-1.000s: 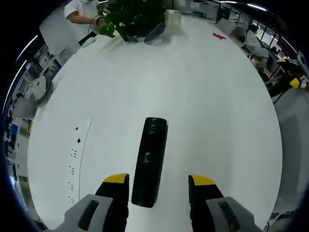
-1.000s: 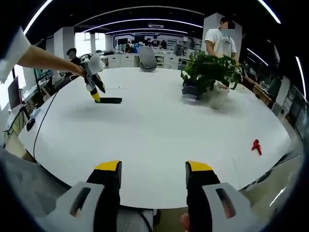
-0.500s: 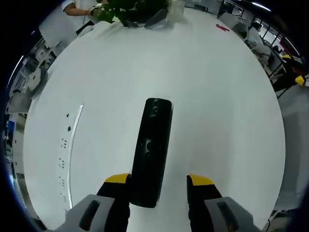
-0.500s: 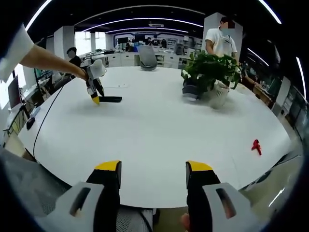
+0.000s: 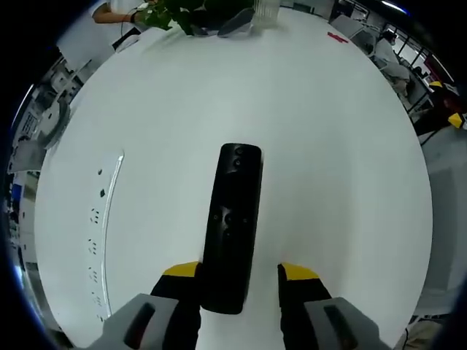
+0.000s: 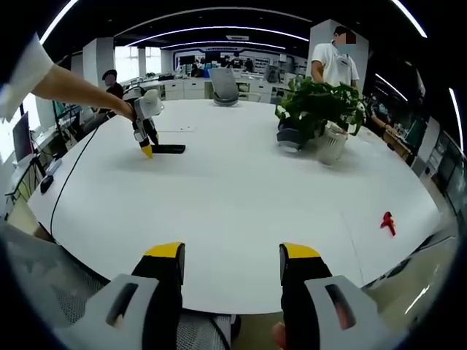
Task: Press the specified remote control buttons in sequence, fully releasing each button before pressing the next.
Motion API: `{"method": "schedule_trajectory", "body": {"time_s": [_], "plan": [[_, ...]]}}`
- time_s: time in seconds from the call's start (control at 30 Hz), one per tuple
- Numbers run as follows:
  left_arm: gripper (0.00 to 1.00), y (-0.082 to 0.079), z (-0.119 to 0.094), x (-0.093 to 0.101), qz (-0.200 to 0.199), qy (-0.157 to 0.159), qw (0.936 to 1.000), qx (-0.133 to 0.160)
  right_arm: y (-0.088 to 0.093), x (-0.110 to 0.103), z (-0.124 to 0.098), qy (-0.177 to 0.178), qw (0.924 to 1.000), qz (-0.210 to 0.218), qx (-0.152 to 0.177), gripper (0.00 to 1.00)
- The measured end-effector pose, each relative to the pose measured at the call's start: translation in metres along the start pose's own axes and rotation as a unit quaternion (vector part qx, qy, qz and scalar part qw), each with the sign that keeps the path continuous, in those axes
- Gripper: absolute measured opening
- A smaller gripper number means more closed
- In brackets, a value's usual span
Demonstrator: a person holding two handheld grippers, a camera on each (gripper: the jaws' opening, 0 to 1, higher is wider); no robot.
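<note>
Jaws of the left gripper (image 5: 237, 273) stand one on each side of the near end of the black remote control (image 5: 232, 226), yellow tips close to its edges. Over the last second the gap has narrowed and the remote has grown in the left gripper view, so the tool has been brought down and in over the remote's lower end. Whether the tips already touch the casing cannot be told; the tool appears partly open around the remote, not clamped.

The remote lies flat on the white table (image 5: 328, 146), long axis running away from the left gripper, buttons facing up: a cluster at mid-body and a further one near the far end. To one side, a strip of inset sockets (image 5: 98, 240) is set in the table top.

Judgement: this is the approach or steadying step ahead of a button press. No press is evident yet.

The right gripper (image 6: 230, 266) is held wide open and empty above the near table edge, well apart from the remote (image 6: 168, 149).

Farther off, a potted plant (image 6: 317, 109) and a small red object (image 6: 387, 221) sit on the table. A person stands behind the plant.
</note>
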State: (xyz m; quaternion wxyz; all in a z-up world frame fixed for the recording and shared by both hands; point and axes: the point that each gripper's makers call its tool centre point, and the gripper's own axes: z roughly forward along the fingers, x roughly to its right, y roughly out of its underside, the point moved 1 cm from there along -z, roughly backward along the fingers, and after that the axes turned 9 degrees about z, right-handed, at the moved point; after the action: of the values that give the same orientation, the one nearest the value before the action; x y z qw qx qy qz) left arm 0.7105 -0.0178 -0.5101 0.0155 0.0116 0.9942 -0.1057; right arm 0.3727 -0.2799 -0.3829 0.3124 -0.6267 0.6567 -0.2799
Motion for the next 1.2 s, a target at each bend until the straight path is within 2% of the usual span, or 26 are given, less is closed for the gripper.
{"method": "schedule_trajectory", "body": {"time_s": [0.27, 0.33, 0.83, 1.2], "plan": [[0.3, -0.001, -0.001, 0.001, 0.013, 0.0, 0.9999, 0.002, -0.002, -0.001, -0.002, -0.004, 0.9999, 0.005, 0.009, 0.54], [0.24, -0.003, -0.001, 0.004, 0.032, -0.001, 0.9995, 0.004, -0.003, -0.001, -0.002, -0.006, 0.9999, 0.006, 0.012, 0.54], [0.23, -0.003, -0.003, 0.009, 0.03, -0.015, 0.9994, -0.002, -0.004, -0.001, -0.002, -0.007, 0.9999, 0.006, 0.015, 0.53], [0.23, -0.006, -0.002, 0.03, 0.047, -0.009, 0.9988, -0.01, -0.003, -0.002, -0.002, -0.009, 0.9999, 0.005, 0.013, 0.53]]}}
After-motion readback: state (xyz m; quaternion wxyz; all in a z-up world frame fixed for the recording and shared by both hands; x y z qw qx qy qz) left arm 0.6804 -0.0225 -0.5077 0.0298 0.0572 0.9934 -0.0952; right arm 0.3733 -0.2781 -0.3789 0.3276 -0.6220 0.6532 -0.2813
